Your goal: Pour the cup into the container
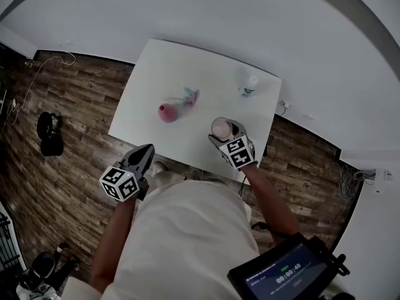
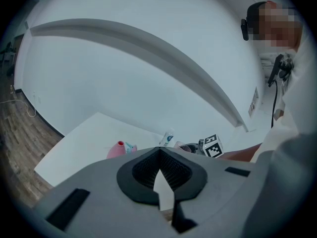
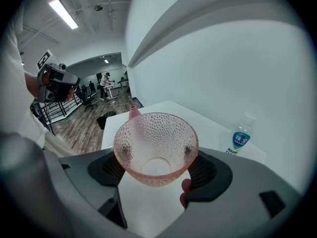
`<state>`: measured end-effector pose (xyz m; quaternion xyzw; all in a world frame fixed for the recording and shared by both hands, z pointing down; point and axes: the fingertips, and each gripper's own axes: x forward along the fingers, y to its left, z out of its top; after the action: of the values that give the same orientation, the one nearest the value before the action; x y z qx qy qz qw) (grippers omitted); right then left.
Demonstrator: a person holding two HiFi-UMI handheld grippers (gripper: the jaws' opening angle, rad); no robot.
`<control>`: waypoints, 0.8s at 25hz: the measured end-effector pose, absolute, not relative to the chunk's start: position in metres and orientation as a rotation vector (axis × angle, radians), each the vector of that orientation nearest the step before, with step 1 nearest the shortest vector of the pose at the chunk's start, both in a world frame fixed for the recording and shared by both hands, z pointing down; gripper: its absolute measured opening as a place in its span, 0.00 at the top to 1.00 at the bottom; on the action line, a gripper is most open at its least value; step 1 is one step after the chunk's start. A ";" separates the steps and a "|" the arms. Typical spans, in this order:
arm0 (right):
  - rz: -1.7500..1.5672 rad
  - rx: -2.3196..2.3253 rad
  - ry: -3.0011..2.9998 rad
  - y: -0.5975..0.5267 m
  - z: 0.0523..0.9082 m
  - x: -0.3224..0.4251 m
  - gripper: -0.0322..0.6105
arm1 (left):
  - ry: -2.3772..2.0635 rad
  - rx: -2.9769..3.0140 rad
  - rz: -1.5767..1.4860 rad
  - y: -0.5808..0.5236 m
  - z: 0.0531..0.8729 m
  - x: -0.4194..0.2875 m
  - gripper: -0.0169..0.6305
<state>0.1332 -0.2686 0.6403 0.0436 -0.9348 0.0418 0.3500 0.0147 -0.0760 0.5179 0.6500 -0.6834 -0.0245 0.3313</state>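
My right gripper is shut on a pink dimpled glass cup, held upright over the table's near edge; I see straight down to its bottom. The same cup shows from above in the head view. A pink narrow-necked container stands mid-table, to the left of the cup and a little farther away, and its neck peeks over the cup's rim. My left gripper hovers off the table's front left edge, shut and empty, with its jaws pressed together.
A small water bottle stands at the white table's far right. A teal and pink item lies just behind the container. Wood floor surrounds the table, and a white wall is close behind it.
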 end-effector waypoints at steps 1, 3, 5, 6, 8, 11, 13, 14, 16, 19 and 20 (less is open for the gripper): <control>0.109 0.114 -2.419 -0.269 0.641 0.133 0.37 | -1.780 1.698 -0.060 -0.076 0.519 0.015 0.96; 0.110 0.116 -2.417 -0.269 0.641 0.131 0.37 | -1.767 1.698 -0.050 -0.076 0.521 0.016 0.96; 0.113 0.113 -2.418 -0.268 0.642 0.128 0.37 | -1.756 1.698 -0.037 -0.076 0.524 0.016 0.96; 0.116 0.111 -2.417 -0.267 0.643 0.127 0.37 | -1.751 1.697 -0.032 -0.076 0.525 0.016 0.96; 0.118 0.108 -2.421 -0.267 0.645 0.124 0.37 | -1.741 1.695 -0.022 -0.077 0.528 0.015 0.96; 0.111 0.105 -2.419 -0.266 0.648 0.120 0.37 | -1.727 1.696 -0.006 -0.078 0.531 0.015 0.96; 0.112 0.106 -2.407 -0.264 0.650 0.120 0.37 | -1.720 1.696 0.003 -0.077 0.532 0.015 0.96; 0.107 0.108 -2.407 -0.264 0.652 0.119 0.37 | -1.717 1.696 0.006 -0.077 0.533 0.015 0.96; 0.099 0.109 -2.415 -0.265 0.654 0.117 0.37 | -1.712 1.694 0.014 -0.077 0.535 0.014 0.96; 0.118 0.102 -2.404 -0.263 0.652 0.113 0.37 | -1.705 1.692 0.024 -0.077 0.537 0.011 0.96; 0.119 0.103 -2.403 -0.263 0.652 0.112 0.37 | -1.703 1.692 0.027 -0.078 0.537 0.010 0.96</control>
<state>0.1120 -0.2630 0.6525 0.0400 -0.9316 0.0460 0.3584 0.0097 -0.0777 0.5370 0.6570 -0.6612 0.0105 0.3621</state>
